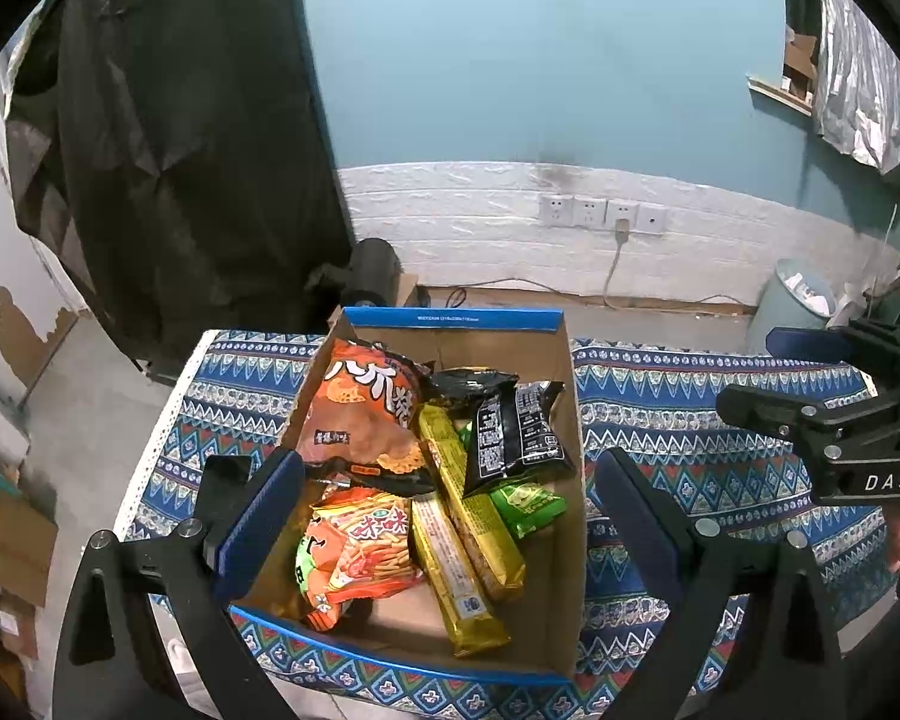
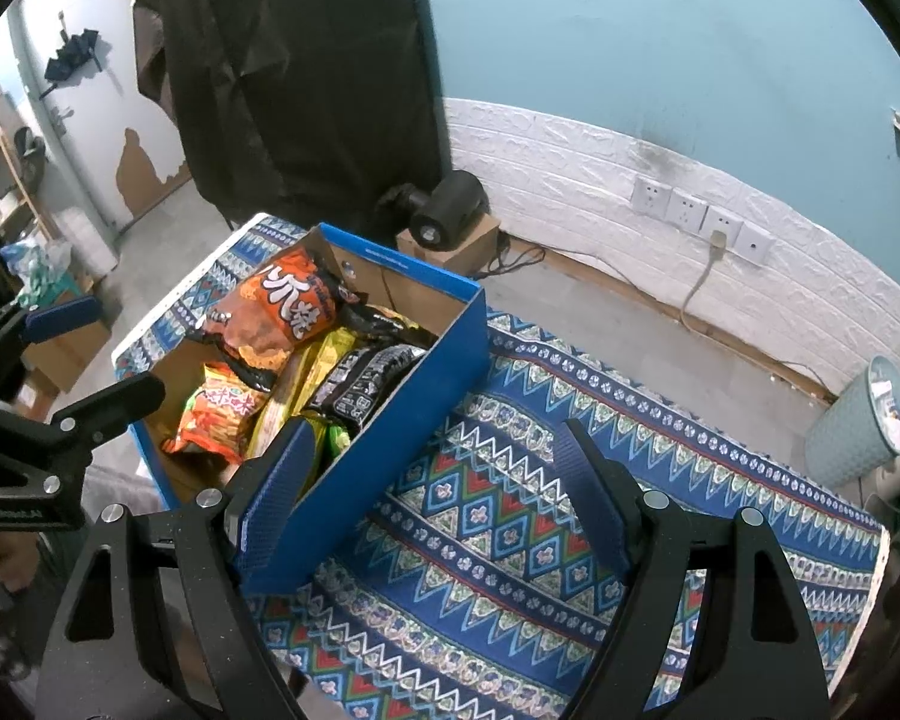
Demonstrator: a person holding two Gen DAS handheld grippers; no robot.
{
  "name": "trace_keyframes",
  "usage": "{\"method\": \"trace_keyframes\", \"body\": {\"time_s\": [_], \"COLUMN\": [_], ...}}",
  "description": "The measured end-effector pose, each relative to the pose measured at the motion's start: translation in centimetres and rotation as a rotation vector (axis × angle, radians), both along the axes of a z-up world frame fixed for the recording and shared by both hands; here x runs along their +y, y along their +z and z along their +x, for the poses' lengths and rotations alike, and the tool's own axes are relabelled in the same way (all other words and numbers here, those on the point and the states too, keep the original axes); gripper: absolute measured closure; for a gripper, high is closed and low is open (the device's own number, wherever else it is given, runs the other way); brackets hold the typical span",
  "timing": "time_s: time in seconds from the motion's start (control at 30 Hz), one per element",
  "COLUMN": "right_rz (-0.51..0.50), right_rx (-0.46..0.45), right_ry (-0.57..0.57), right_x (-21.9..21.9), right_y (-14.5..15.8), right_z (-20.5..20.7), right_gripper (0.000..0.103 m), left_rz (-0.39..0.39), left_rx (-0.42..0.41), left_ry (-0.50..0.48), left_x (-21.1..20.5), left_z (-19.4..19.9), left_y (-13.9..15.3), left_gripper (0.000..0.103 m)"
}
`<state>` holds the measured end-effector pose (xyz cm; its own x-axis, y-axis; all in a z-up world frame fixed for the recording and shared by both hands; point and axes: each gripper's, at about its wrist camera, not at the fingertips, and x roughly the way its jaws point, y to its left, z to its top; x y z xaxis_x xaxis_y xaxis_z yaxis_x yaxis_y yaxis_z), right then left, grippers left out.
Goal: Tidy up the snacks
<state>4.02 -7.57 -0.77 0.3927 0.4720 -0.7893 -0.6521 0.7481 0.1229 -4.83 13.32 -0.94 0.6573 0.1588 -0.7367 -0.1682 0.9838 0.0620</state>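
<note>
A blue-rimmed cardboard box [image 1: 456, 319] stands on the patterned table. It holds a large orange bag [image 1: 366, 414], a small orange stick-snack bag [image 1: 360, 546], two gold bars [image 1: 468, 516], a black packet [image 1: 510, 438] and a green packet [image 1: 528, 504]. My left gripper [image 1: 450, 504] is open and empty, hovering above the box. My right gripper [image 2: 432, 468] is open and empty, above the cloth beside the box's right wall [image 2: 390, 438]. The snacks [image 2: 282, 312] also show in the right wrist view.
The table wears a blue zigzag-patterned cloth [image 2: 510, 510]. A pale bin [image 2: 864, 420] stands on the floor at the right. A black cylinder on a carton [image 2: 450, 210] sits behind the table. A dark hanging cover [image 1: 180, 150] is at the back left.
</note>
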Motion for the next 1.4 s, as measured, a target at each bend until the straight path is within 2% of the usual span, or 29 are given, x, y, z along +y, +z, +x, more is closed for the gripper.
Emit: {"method": "trace_keyframes", "body": {"time_s": [0.83, 1.03, 1.4], "right_rz": [-0.002, -0.003, -0.014], "right_rx": [0.01, 0.011, 0.008], "right_ry": [-0.01, -0.009, -0.007], "right_x": [-0.02, 0.04, 0.02], "right_y": [0.06, 0.02, -0.26], "right_z": [0.55, 0.57, 0.49], "right_gripper": [0.022, 0.022, 0.022], "left_rz": [-0.008, 0.017, -0.017], "left_rx": [0.015, 0.015, 0.032], "left_ry": [0.005, 0.013, 0.018], "left_x": [0.07, -0.06, 0.41], "left_z": [0.3, 0.39, 0.44], "left_y": [-0.24, -0.25, -0.49], "left_gripper": [0.004, 0.004, 0.004]}}
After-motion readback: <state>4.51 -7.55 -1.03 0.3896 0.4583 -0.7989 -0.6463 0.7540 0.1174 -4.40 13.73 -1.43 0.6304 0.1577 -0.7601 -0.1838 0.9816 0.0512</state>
